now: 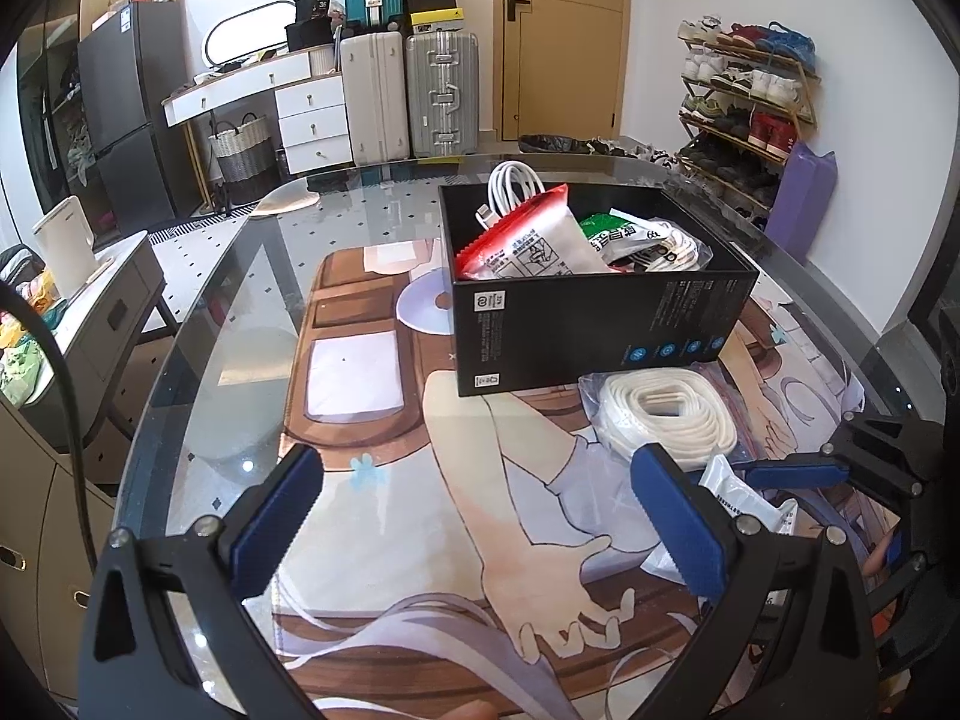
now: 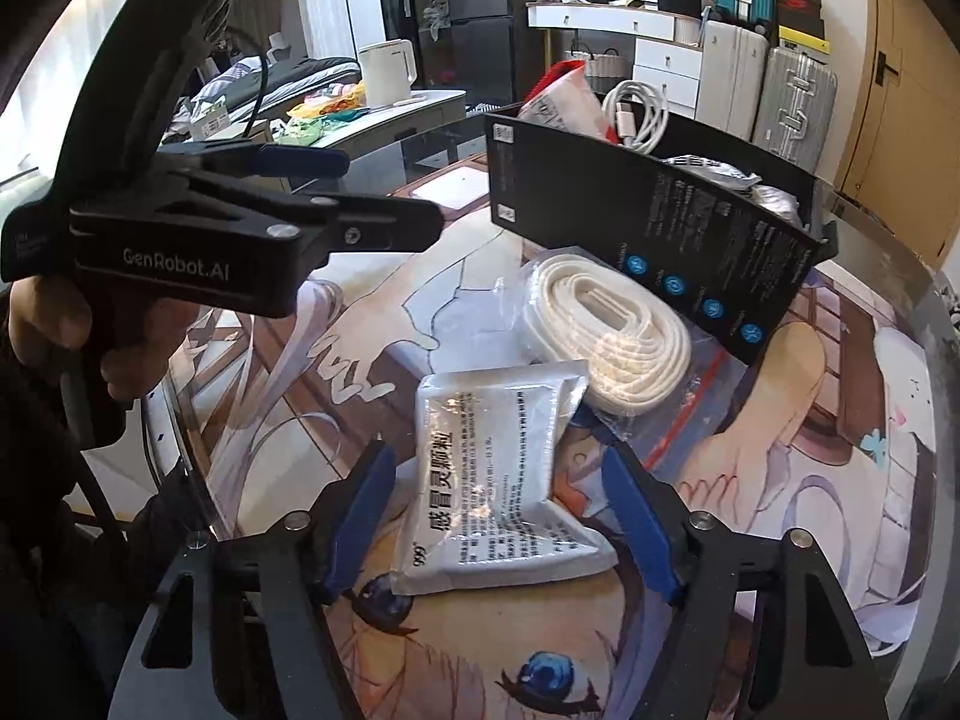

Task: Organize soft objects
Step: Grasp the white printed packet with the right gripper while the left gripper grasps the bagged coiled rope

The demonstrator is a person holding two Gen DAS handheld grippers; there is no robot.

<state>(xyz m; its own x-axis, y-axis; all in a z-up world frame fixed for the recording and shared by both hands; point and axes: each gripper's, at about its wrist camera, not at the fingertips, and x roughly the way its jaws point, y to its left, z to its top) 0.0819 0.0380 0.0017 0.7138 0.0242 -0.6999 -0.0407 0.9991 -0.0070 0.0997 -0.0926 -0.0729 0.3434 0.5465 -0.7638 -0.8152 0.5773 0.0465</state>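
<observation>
**Right gripper astride the silver sachet**

I had the right gripper (image 2: 501,516) over the silver sachet (image 2: 501,480), which lay flat on the printed mat (image 2: 780,420); its blue fingers (image 2: 363,516) stood either side of the packet, apart from it and not pressing; the left gripper (image 1: 474,516) hung wide over bare mat, holding nothing; the bagged white cord coil (image 2: 606,330) lay just beyond the sachet, touching its far corner, in front of the black box (image 1: 600,318); inside that box sat a red-and-white packet (image 1: 528,240) and a white cable (image 1: 513,183).

"GenRobot.AI" on left tool (image 2: 384,192), "999" on sachet (image 2: 498,480)
</observation>
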